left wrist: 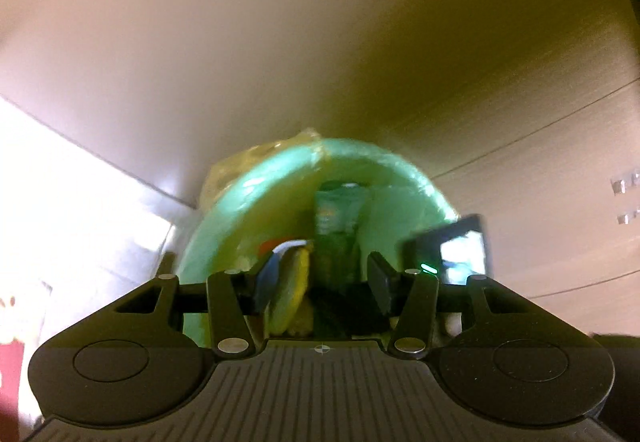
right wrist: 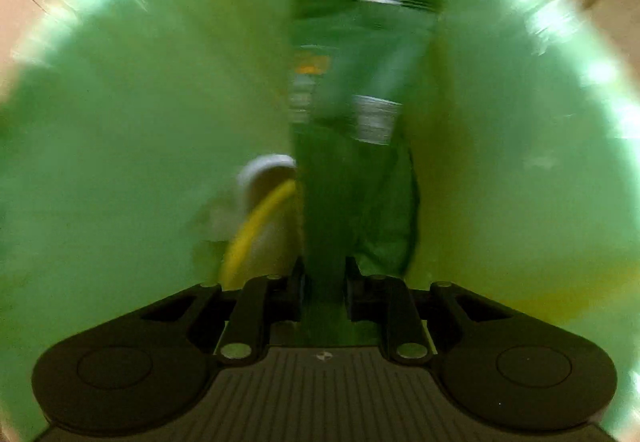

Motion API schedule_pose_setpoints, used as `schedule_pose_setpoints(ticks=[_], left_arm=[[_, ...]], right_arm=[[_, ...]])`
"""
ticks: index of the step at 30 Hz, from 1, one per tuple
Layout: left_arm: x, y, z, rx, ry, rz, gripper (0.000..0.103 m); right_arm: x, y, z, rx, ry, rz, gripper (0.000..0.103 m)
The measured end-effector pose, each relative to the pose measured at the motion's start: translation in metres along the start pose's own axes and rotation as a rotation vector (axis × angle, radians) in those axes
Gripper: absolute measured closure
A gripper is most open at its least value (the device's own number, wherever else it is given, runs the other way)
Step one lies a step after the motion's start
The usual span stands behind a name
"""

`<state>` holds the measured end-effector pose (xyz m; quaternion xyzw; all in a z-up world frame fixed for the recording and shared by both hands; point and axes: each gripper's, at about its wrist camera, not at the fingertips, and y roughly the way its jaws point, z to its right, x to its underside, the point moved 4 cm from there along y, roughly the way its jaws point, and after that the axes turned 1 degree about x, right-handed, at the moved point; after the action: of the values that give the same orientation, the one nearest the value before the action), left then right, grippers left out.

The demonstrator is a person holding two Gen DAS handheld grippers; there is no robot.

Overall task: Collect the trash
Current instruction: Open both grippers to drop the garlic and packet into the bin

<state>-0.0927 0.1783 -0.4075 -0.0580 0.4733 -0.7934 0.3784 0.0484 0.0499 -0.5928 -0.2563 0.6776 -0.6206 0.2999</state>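
Right wrist view: my right gripper (right wrist: 323,282) is clamped tight on a dark green wrapper (right wrist: 352,122), which hangs from my fingers down into the green-lined trash bin (right wrist: 120,82), beside a yellow-edged scrap (right wrist: 256,226). In the left wrist view my left gripper (left wrist: 320,274) stands wide apart and grips nothing, hovering at the bin's rim (left wrist: 420,178); everything is blurred
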Motion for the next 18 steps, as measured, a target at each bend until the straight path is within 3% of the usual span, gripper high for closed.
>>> schedule_pose_setpoints(ticks=[6,10,13,18], left_arm=[[-0.003,-0.007,-0.01,-0.01,-0.048,0.006,0.049],[-0.011,-0.008,-0.014,0.004,-0.073,0.02,0.049],[-0.012,-0.011,-0.011,-0.011,-0.081,0.019,0.049],[-0.01,-0.008,-0.008,-0.04,-0.067,0.007,0.049]], right_arm=[[0.001,-0.014,0.011,-0.057,0.0,-0.016,0.082],[0.012,-0.064,0.022,-0.114,-0.006,0.041,0.061],[0.022,-0.093,0.034,-0.122,0.016,0.072,0.056],[0.021,-0.067,0.042,-0.076,0.037,0.041,0.054]])
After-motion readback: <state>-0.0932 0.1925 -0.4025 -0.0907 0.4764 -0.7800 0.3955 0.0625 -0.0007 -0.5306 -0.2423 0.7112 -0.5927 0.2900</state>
